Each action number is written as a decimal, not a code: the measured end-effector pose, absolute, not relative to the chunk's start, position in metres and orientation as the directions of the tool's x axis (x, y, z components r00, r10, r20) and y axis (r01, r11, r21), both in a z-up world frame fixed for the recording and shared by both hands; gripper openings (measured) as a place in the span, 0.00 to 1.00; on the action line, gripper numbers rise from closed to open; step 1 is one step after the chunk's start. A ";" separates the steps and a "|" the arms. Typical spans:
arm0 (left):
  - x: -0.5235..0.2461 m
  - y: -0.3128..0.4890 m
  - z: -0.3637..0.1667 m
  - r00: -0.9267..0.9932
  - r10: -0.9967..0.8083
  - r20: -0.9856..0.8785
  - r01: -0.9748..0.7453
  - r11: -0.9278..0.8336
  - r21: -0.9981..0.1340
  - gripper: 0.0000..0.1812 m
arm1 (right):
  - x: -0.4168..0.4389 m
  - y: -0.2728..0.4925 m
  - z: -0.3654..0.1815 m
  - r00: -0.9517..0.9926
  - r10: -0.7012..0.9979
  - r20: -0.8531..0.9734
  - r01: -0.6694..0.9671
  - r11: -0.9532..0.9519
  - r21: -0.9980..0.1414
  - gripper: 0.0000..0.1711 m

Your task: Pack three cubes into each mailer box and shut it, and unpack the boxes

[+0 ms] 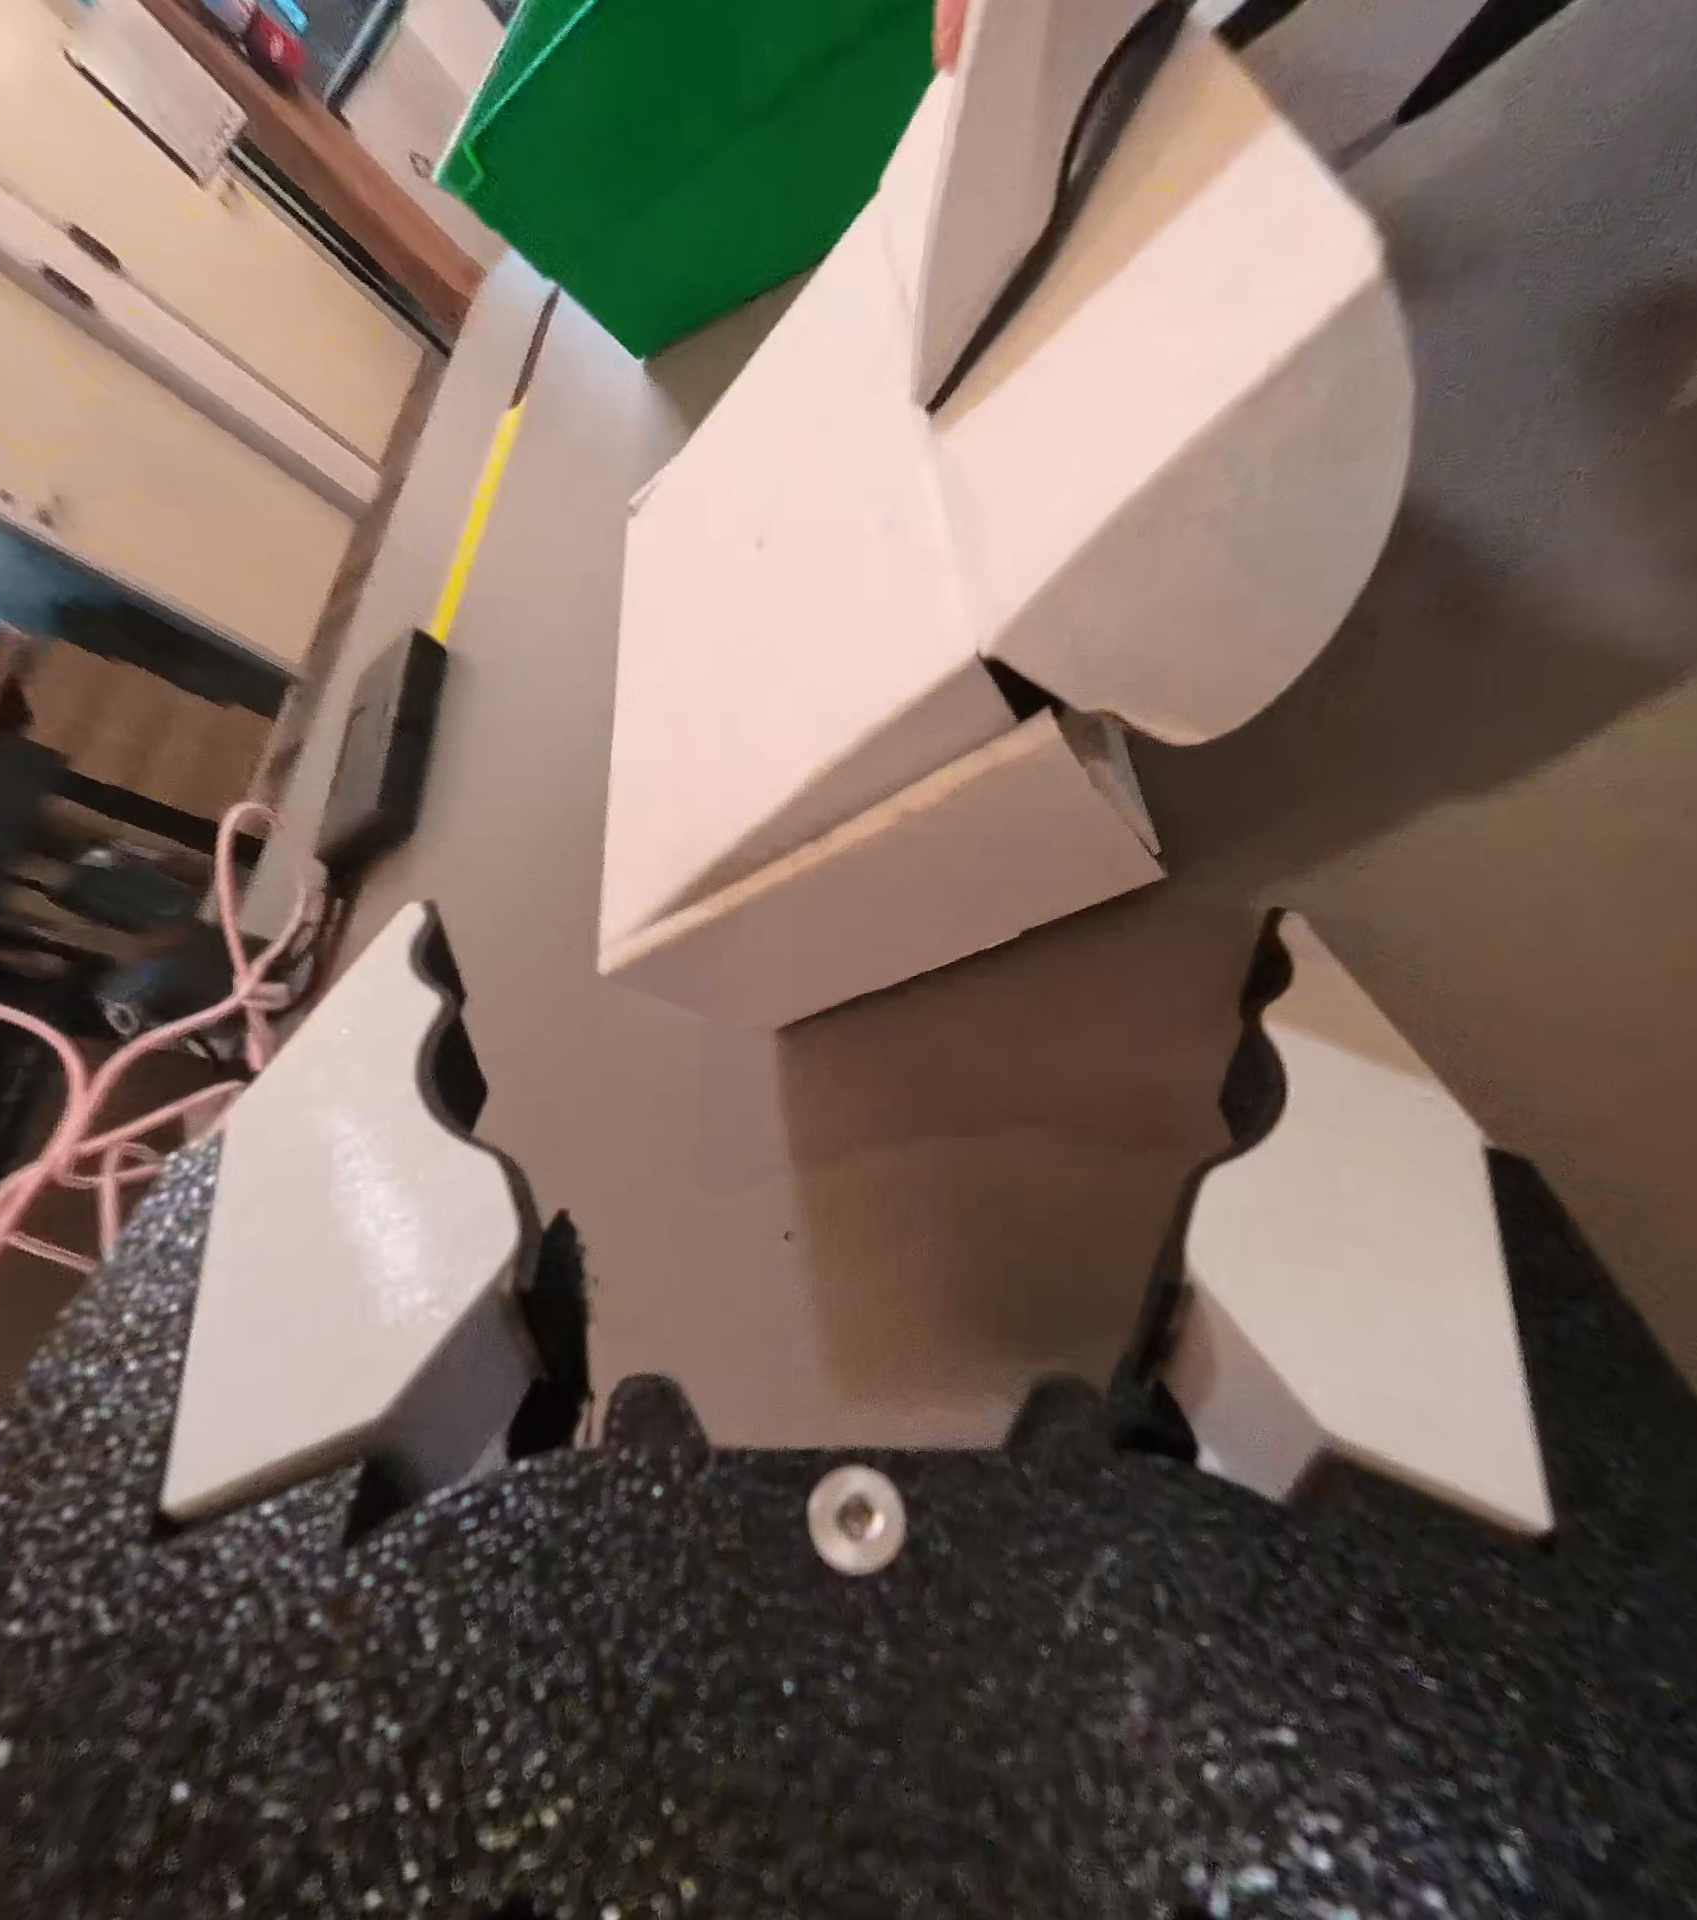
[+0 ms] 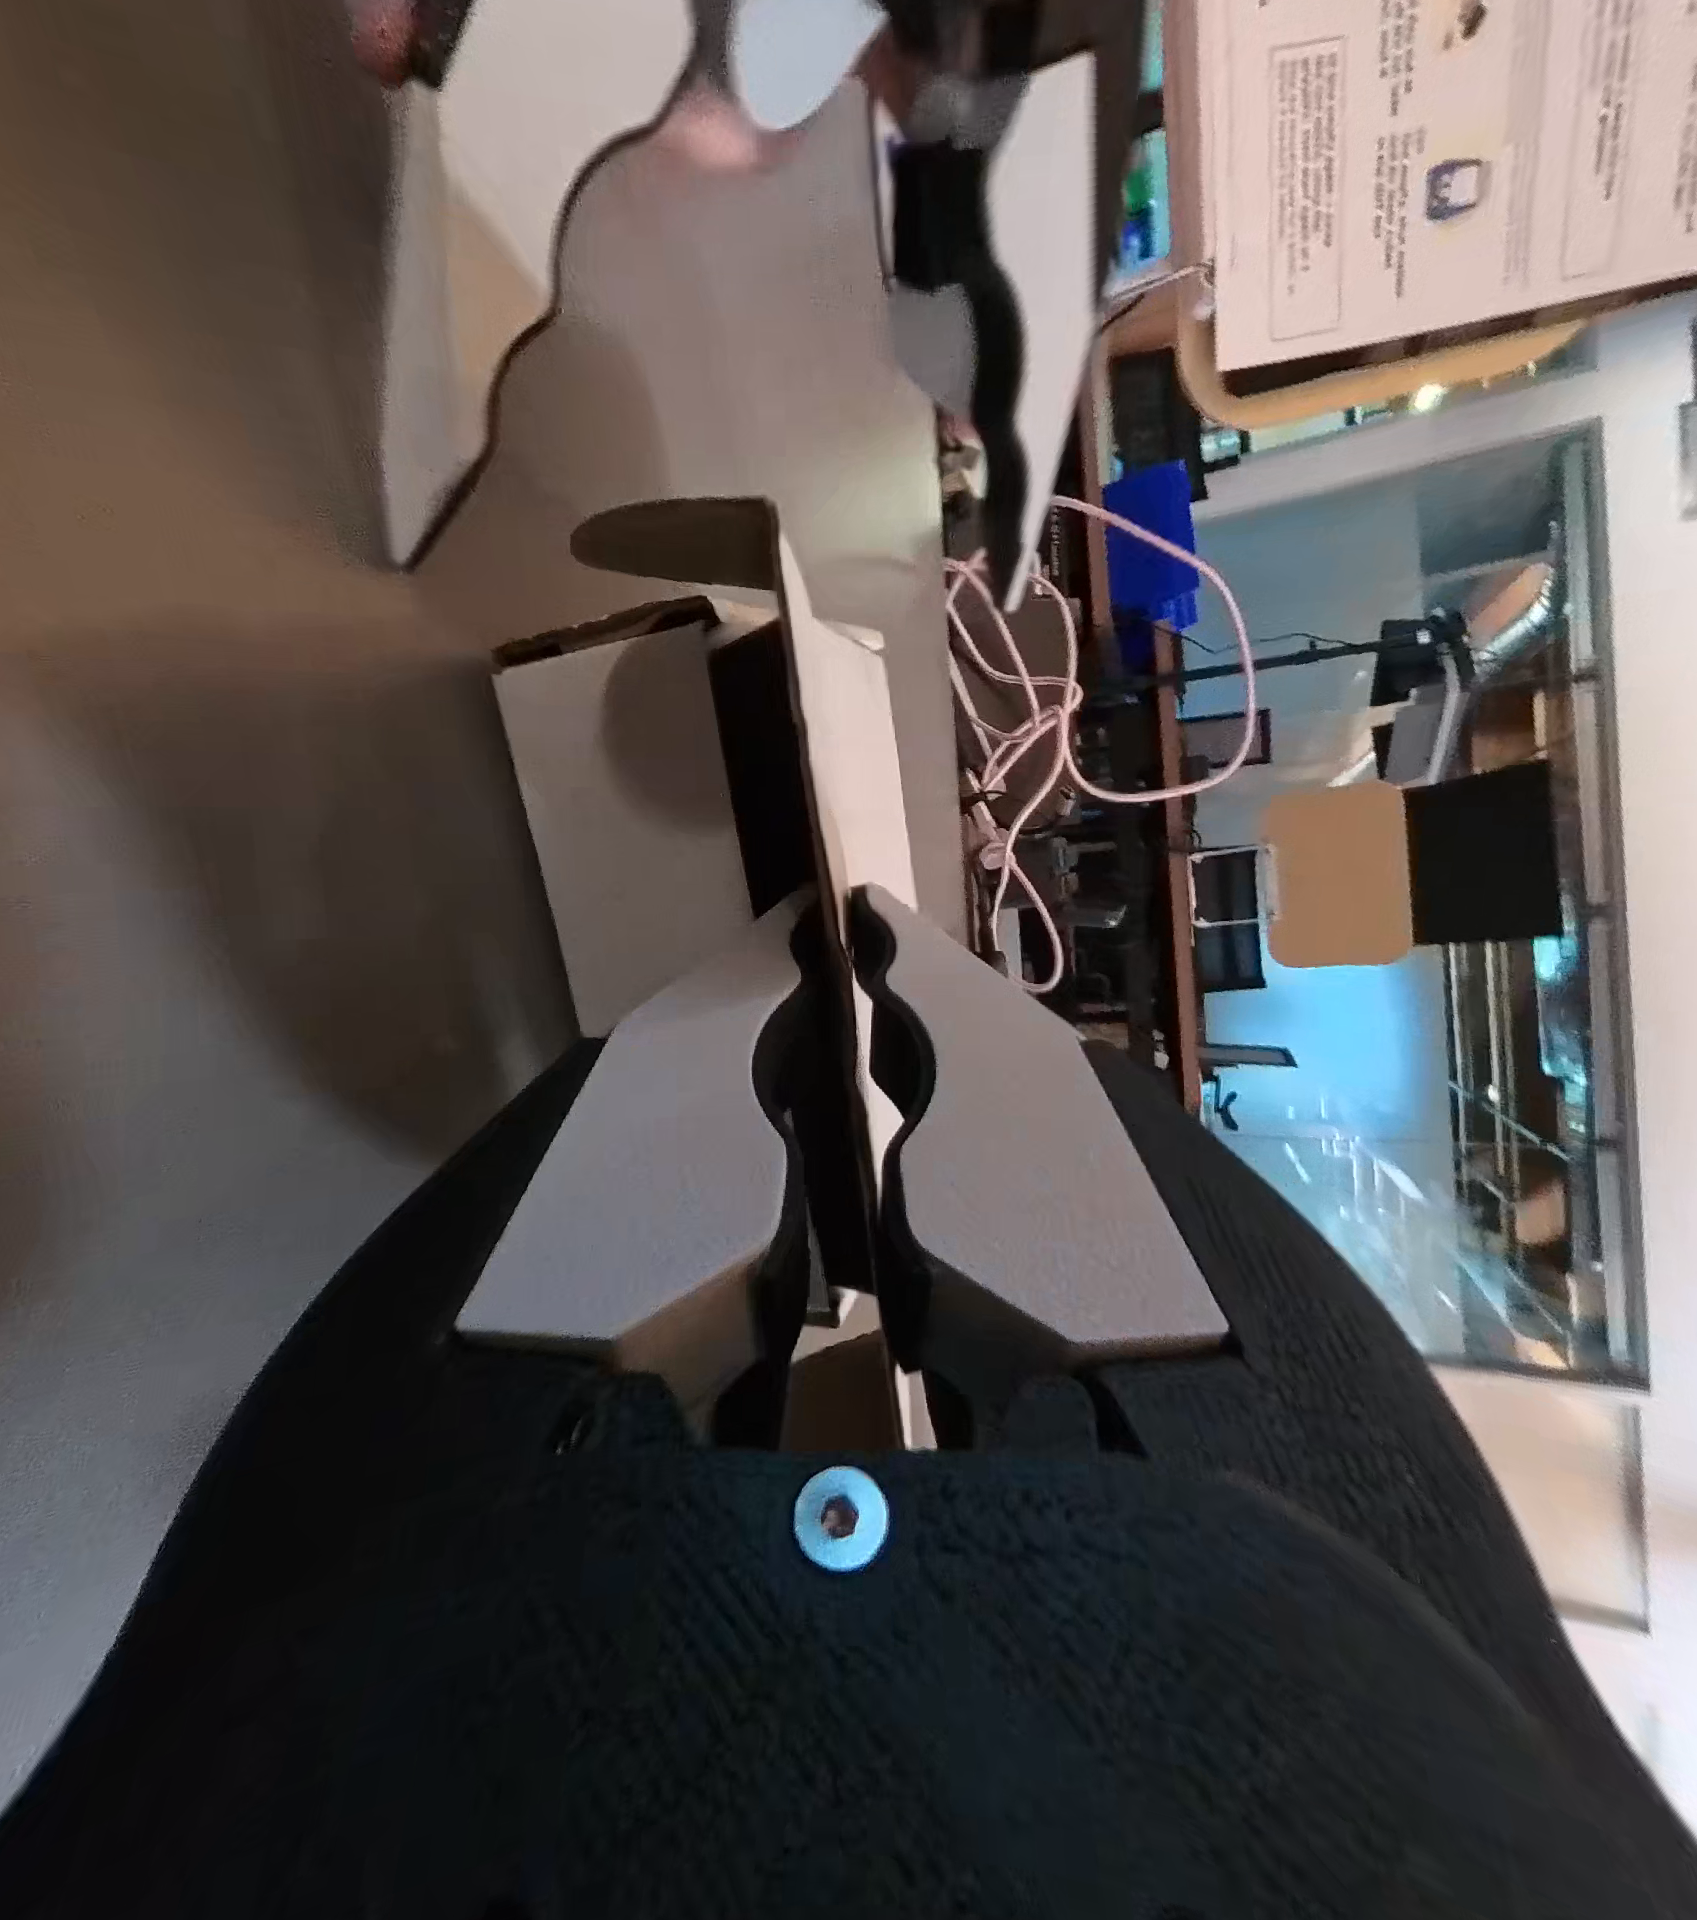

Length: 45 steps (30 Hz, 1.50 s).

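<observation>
A white mailer box (image 1: 802, 665) lies on the grey table (image 1: 927, 1195) just ahead of my left gripper (image 1: 849, 920), which is open and empty. The box's lid (image 1: 1166, 499), with a rounded side ear, is partly raised. My right gripper (image 2: 836, 904) is shut on the lid's edge (image 2: 839, 790) and shows at the top of the left wrist view (image 1: 1072, 177). The right wrist view shows the box body (image 2: 605, 821) and a dark gap under the lid. The left gripper's fingers (image 2: 678, 312) show beyond it, spread apart. No cubes are visible.
A green bin (image 1: 678, 156) stands behind the box. A small black box (image 1: 382, 748), a yellow strip (image 1: 480, 520) and pink cables (image 1: 148, 1091) lie at the table's left edge. Cabinets (image 1: 96, 312) stand beyond that edge.
</observation>
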State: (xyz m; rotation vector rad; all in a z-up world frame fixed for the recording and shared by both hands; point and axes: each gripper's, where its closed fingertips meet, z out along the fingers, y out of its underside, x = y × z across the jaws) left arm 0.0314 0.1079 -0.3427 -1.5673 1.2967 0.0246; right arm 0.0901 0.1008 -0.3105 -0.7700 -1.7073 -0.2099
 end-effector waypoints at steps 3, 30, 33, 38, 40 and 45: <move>0.035 0.105 -0.345 0.399 -0.712 -0.578 -0.729 0.137 -0.671 0.74 | 0.091 0.099 -0.324 -0.154 0.329 0.932 0.588 0.788 -0.182 0.00; 0.050 0.125 -0.375 0.631 -0.762 -0.145 -0.531 -0.288 -0.797 0.73 | 0.152 0.078 -0.328 0.178 0.663 0.727 0.498 0.577 -0.648 0.50; 0.053 0.129 -0.374 0.636 -0.758 -0.145 -0.523 -0.285 -0.803 0.67 | 0.149 0.083 -0.331 0.156 0.581 0.799 0.538 0.628 -0.562 0.51; 0.054 0.131 -0.371 0.670 -0.741 -0.047 -0.453 -0.358 -0.817 0.66 | 0.140 0.091 -0.325 0.122 0.352 0.928 0.589 0.727 -0.353 0.53; 0.054 0.132 -0.366 0.693 -0.719 0.052 -0.385 -0.429 -0.817 0.66 | 0.136 0.095 -0.321 0.097 0.271 0.958 0.605 0.748 -0.273 0.56; 0.053 0.125 -0.354 0.668 -0.659 0.345 -0.187 -0.597 -0.780 0.66 | 0.121 0.110 -0.305 0.069 0.128 0.989 0.630 0.764 -0.143 0.61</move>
